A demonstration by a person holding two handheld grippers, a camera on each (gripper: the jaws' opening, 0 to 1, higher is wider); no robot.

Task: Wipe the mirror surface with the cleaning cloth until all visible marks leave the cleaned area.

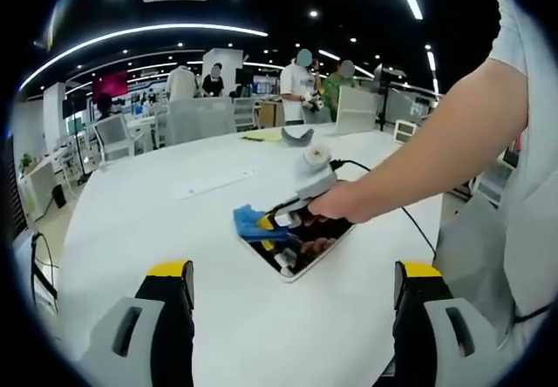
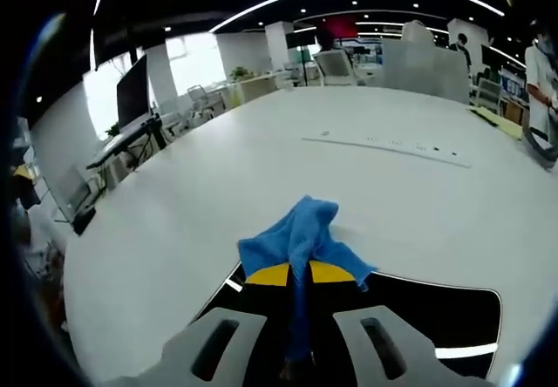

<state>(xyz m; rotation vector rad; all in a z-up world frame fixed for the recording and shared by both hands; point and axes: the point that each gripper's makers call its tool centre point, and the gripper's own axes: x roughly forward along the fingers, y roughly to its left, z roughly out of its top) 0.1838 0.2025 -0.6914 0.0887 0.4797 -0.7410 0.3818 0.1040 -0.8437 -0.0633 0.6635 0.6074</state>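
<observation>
Midway, seemingly: right gripper (image 1: 292, 221) jaws clamped on blue cloth (image 2: 301, 234), pressing at near-left edge of mirror (image 2: 436, 313) on white bench (image 1: 157, 213); left gripper (image 1: 292, 304) jaws apart, idle; remaining marks unreadable.

Bare counter (image 2: 261, 169) lies open around the mirror (image 1: 301, 247); a black cable (image 1: 410, 217) trails toward the counter's near edge beside it.

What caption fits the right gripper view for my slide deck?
Right gripper, shut on a blue cloth, holds it over a dark mirror on a white table.
</observation>
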